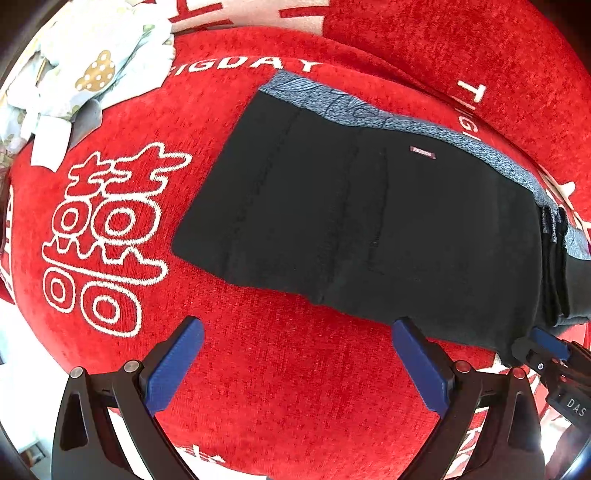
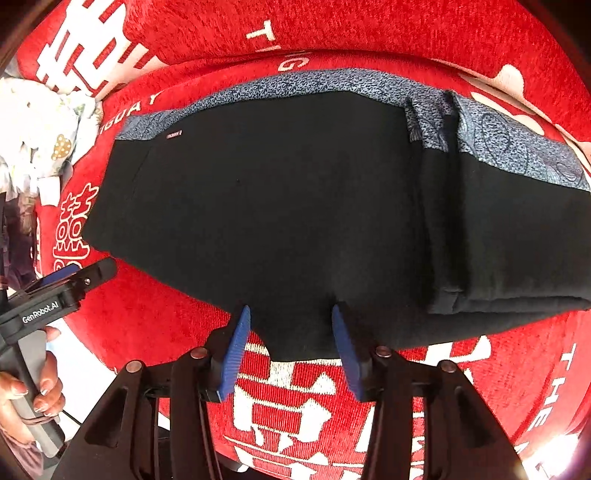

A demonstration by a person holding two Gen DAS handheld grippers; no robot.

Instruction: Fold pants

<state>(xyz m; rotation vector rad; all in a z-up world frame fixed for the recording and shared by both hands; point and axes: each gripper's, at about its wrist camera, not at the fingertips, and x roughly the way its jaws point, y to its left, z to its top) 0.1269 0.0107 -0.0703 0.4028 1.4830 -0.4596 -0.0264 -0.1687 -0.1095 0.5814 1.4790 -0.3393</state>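
Note:
The black pants (image 1: 362,221) with a blue-grey patterned band lie flat on a red cushion, partly folded, with a doubled-over part at the right (image 2: 498,236). My left gripper (image 1: 295,328) is open and empty, just short of the pants' near edge. My right gripper (image 2: 291,314) is open, its blue pads either side of the pants' near edge (image 2: 295,332), not closed on it. The right gripper's tip also shows in the left wrist view (image 1: 543,347), and the left gripper shows in the right wrist view (image 2: 70,280).
The red cushion (image 1: 258,369) carries white characters (image 1: 107,240) and lettering. A white patterned cloth (image 1: 85,70) lies bunched at the back left. A red backrest (image 2: 332,26) rises behind the pants. A hand (image 2: 26,395) holds the left gripper's handle.

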